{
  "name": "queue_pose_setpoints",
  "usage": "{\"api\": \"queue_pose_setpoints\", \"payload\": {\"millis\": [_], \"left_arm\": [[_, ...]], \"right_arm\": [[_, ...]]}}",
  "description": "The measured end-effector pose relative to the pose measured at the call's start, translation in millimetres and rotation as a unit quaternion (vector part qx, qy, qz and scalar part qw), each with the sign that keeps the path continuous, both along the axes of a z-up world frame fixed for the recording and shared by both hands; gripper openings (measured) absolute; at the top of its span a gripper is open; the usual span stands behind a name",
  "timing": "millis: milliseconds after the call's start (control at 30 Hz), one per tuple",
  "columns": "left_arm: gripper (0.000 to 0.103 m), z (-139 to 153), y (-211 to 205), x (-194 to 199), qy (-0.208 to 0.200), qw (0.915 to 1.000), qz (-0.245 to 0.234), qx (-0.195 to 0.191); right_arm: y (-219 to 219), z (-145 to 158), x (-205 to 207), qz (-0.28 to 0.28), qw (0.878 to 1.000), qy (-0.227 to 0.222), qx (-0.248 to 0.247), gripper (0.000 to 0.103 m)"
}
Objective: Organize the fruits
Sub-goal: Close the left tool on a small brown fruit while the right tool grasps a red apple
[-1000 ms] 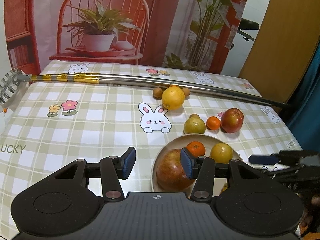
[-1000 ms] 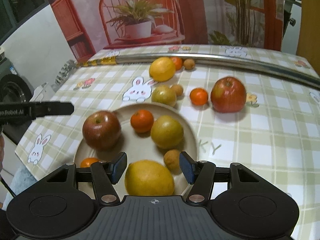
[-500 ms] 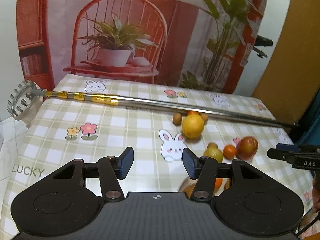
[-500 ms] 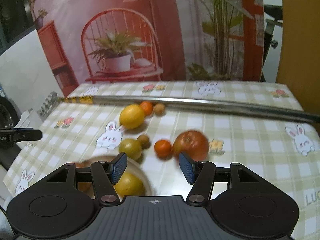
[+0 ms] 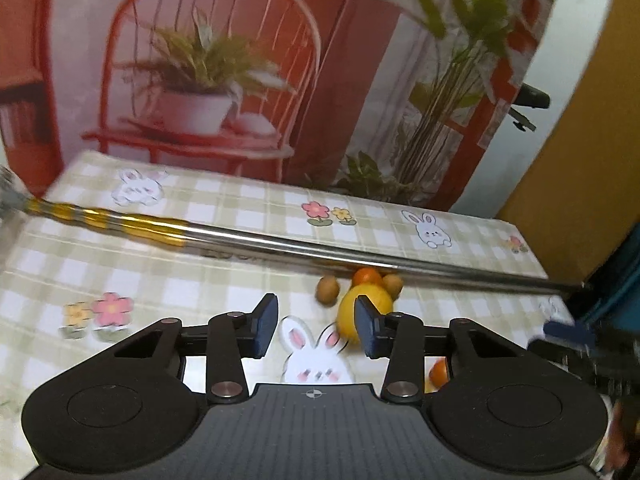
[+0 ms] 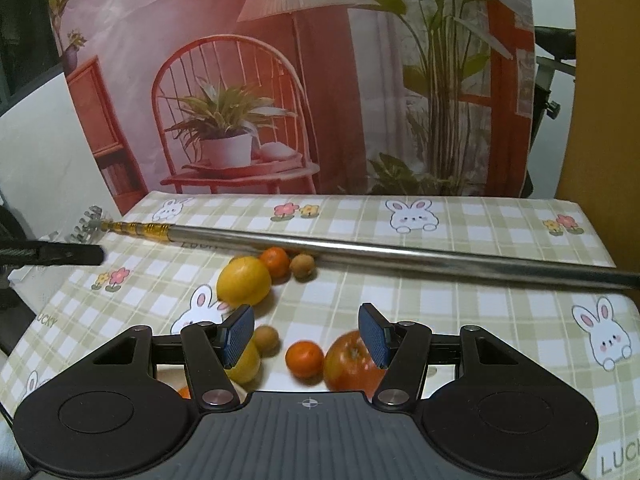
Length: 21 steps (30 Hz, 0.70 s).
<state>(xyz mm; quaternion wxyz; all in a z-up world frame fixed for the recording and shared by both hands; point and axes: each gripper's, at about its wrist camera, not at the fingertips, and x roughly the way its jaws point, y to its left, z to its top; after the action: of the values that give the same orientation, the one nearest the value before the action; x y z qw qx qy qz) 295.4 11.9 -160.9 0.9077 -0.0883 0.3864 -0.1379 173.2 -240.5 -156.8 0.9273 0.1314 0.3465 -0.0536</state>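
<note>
Here the red apple (image 6: 349,366) lies just under the right gripper (image 6: 306,334) (jaws spread, empty), a mandarin (image 6: 304,359) beside it. The left gripper (image 5: 316,326), jaws just closing on nothing, faces the lemon (image 5: 356,312); a metal pole (image 6: 400,254) crosses behind.

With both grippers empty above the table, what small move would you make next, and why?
Probably ease the right gripper forward and down onto the red apple. Its jaws stand open with nothing between them, and the apple lies on the tablecloth just below them, beside a small orange. The left gripper, whose jaws have just been closing on nothing, could wait.
</note>
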Motion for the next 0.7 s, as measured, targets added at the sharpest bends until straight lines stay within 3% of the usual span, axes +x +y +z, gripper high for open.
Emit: {"api": "queue_pose_setpoints", "payload": {"millis": [133,433,700], "left_arm": [[0.042,-19.2,-11.7,46.4,0.049,0.9977,0.012,-0.044],[0.037,-66.5,-33.8,99.0,0.107,0.9917,0.025,-0.067],[0.036,-89.6,-40.3,116.5,0.133,0.9887,0.022,-0.067]], "right_arm": [[-7.8,-4.9,7.5,-0.005,1.000,0.002,0.006,0.054],[-27.0,-21.6,11.9,-0.025,0.999,0.021,0.019,0.054],[-36.6,-34.1,13.0,-0.038,0.998,0.029,0.034,0.054]]}}
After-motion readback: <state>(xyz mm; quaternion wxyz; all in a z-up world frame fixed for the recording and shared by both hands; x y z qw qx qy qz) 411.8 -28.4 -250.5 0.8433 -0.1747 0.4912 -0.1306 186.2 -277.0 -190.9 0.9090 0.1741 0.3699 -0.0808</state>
